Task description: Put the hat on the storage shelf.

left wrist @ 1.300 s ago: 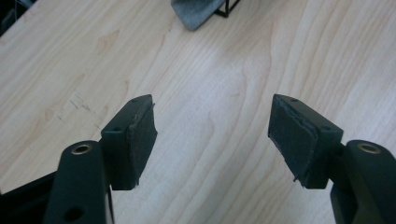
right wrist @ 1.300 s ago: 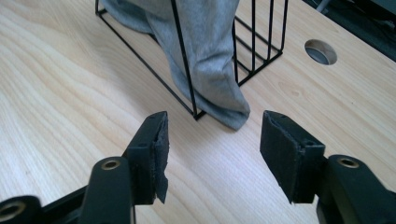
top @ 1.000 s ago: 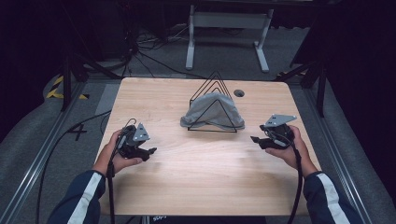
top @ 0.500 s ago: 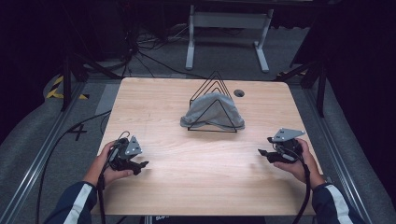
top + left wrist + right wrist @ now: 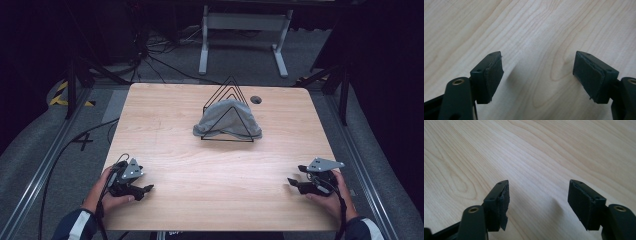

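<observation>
A grey cloth (image 5: pixel 227 122) lies draped over a black wire rack (image 5: pixel 226 100) at the middle back of the wooden table (image 5: pixel 220 165). My left gripper (image 5: pixel 147 189) rests low near the front left corner, held in a hand, far from the cloth. In the left gripper view its jaws stand apart over bare wood (image 5: pixel 536 50), open and empty. My right gripper (image 5: pixel 291 183) sits low near the front right edge. In the right gripper view its pads (image 5: pixel 584 202) are wide apart with nothing between them. Both pairs of jaws have just been opening.
A small dark hole (image 5: pixel 256 99) marks the tabletop right of the rack. Cables (image 5: pixel 65 150) trail off the table's left side onto the grey floor. A white stand (image 5: pixel 240 30) is behind the table. Metal rails run along both sides.
Both hands have pulled back toward the table's front edge and sunk lower. The left went to the front left corner, the right to the front right. The cloth and rack have not moved.
</observation>
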{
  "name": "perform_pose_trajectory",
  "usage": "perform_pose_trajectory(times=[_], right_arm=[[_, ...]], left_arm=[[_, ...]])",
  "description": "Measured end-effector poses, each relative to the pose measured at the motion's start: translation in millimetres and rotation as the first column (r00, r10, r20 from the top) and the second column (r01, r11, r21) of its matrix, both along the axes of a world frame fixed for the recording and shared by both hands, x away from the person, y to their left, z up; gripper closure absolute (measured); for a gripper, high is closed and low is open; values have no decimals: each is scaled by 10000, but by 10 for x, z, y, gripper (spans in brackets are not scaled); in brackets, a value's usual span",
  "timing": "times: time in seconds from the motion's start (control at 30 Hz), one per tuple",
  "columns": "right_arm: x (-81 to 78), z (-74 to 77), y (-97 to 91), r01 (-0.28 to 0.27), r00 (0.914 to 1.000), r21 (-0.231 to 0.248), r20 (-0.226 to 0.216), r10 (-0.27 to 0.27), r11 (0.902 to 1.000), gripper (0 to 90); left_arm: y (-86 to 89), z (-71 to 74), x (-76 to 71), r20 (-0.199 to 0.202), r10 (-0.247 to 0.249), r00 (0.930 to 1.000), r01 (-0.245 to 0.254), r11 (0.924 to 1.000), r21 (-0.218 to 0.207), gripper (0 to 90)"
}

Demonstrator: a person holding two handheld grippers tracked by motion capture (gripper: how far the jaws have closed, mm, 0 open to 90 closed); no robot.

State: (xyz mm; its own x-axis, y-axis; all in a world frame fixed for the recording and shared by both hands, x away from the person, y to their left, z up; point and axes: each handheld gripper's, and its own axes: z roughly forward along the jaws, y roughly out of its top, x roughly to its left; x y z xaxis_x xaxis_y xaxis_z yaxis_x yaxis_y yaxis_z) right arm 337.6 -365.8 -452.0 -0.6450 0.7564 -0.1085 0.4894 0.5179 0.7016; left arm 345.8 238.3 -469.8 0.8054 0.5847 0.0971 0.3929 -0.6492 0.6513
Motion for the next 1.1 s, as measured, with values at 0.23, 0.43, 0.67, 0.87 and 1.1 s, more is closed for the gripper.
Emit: perform_pose_trajectory(times=[0.23,0.43,0.67,0.87,1.1], right_arm=[[-116,-142,-167,656,9978,833,-31,-656,9944,255],[-127,-155,-194,1042,9946,948,-106,-1036,9900,209],[-120,-157,-191,1148,9934,894,-81,-1145,9894,195],[-120,-159,-190,1197,9928,927,-90,-1194,9885,195],[-119,-158,-192,1204,9927,922,-87,-1202,9884,195]], left_arm=[[170,-129,-68,-321,702,9970,-740,9874,-1399,195],[176,-127,-72,-369,823,9959,-865,9875,-1318,172],[169,-131,-70,-375,1020,9941,-1062,9854,-1330,152],[166,-132,-70,-363,1067,9936,-1107,9846,-1350,151],[163,-126,-71,-421,1110,9929,-1156,9850,-1285,150]])
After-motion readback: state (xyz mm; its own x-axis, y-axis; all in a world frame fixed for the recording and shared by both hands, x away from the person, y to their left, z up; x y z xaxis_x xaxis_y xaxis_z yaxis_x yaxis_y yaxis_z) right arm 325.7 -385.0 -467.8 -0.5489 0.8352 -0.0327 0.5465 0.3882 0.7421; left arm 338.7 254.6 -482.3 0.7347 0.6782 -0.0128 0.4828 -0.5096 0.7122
